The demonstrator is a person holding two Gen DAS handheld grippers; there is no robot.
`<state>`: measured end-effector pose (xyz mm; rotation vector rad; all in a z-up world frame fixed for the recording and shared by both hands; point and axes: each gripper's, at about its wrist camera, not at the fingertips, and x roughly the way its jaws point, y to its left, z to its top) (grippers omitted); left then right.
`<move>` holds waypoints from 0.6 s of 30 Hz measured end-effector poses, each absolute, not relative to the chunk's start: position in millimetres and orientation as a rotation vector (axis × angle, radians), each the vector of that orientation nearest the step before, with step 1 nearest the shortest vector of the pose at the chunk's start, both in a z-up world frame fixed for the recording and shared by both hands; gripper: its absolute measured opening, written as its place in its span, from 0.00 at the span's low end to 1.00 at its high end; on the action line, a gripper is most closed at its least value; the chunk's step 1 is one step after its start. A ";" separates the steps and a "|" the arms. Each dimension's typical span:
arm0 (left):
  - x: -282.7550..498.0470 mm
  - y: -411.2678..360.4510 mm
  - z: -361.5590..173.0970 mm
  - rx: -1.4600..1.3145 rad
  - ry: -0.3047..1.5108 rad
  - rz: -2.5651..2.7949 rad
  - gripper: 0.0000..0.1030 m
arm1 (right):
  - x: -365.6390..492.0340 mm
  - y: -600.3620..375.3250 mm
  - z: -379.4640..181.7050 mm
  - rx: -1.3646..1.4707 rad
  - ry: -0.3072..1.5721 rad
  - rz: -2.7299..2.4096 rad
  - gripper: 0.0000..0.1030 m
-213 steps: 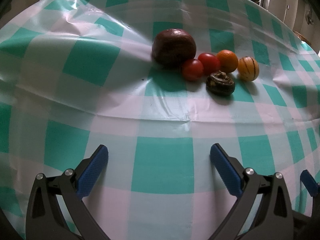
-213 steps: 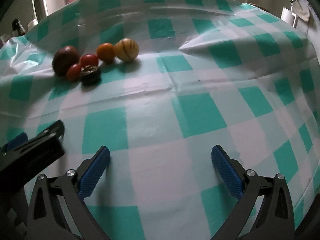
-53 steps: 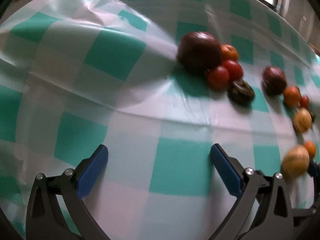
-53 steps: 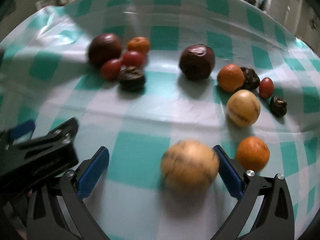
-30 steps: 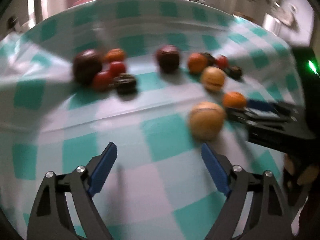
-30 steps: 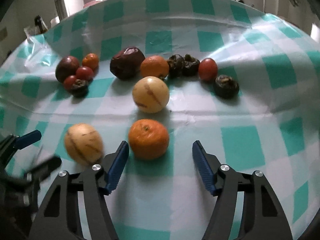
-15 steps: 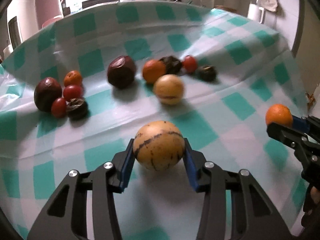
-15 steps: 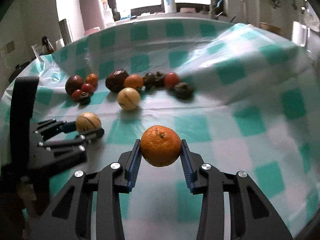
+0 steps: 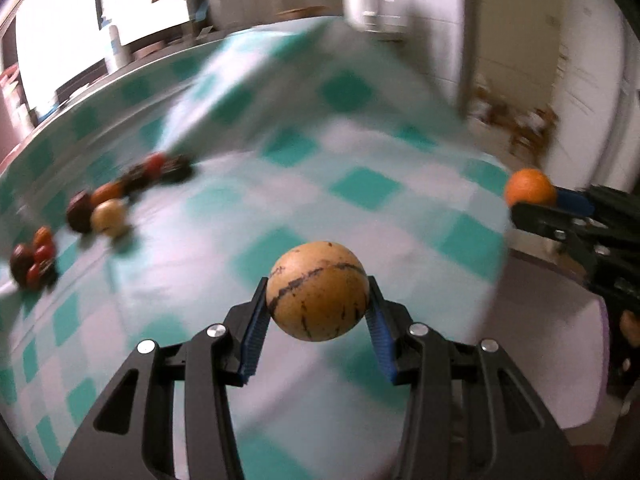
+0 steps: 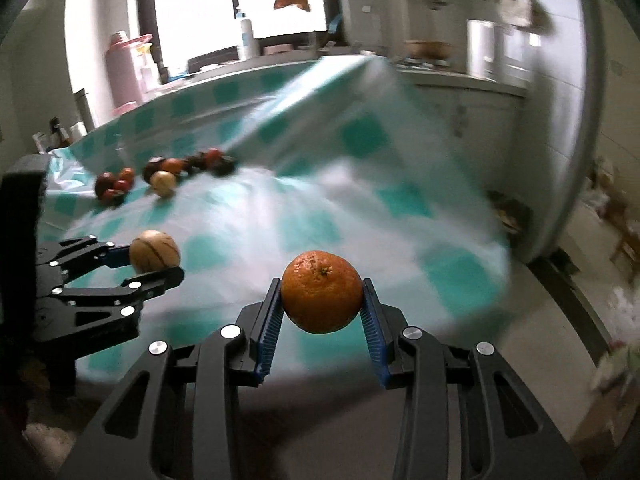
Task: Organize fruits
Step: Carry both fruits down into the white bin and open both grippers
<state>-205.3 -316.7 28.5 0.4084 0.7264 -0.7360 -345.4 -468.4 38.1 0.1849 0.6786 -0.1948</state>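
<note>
Left gripper (image 9: 318, 330) clamps the striped yellow melon (image 9: 318, 290) between its blue pads, aloft above the table's near edge. Right gripper (image 10: 322, 330) grips the orange (image 10: 322, 292) likewise, beyond that edge. Remaining fruits (image 10: 164, 176) cluster near the far-left edge of the checked tablecloth (image 10: 360, 216).

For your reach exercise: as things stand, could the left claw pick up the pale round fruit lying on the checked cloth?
Probably not yet. The left claw is shut on the striped melon, so it has no free grip. The pale round fruit itself lies uncovered on the checked cloth.

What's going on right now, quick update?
Left gripper shut on striped yellow fruit. Right gripper shut on orange. Both lifted above checkered tablecloth. Nothing blocking.
</note>
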 end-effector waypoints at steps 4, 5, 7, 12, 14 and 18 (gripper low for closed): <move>-252.4 -354.8 25.3 0.465 0.705 -0.848 0.45 | -386.8 -502.3 13.1 0.236 0.718 -0.276 0.37; -261.7 -361.3 24.1 0.474 0.702 -0.870 0.45 | -393.5 -509.3 5.2 0.249 0.732 -0.296 0.37; -282.9 -377.5 19.5 0.502 0.704 -0.927 0.45 | -405.5 -523.6 -15.8 0.278 0.780 -0.344 0.37; -326.9 -412.0 -14.1 0.615 0.736 -1.046 0.45 | -416.9 -546.7 -70.4 0.349 0.918 -0.401 0.37; -337.4 -422.9 -39.5 0.670 0.776 -1.084 0.45 | -413.8 -549.0 -85.5 0.355 0.967 -0.414 0.37; -345.2 -439.4 -94.2 0.779 0.877 -1.108 0.45 | -406.6 -554.5 -124.2 0.354 1.078 -0.446 0.37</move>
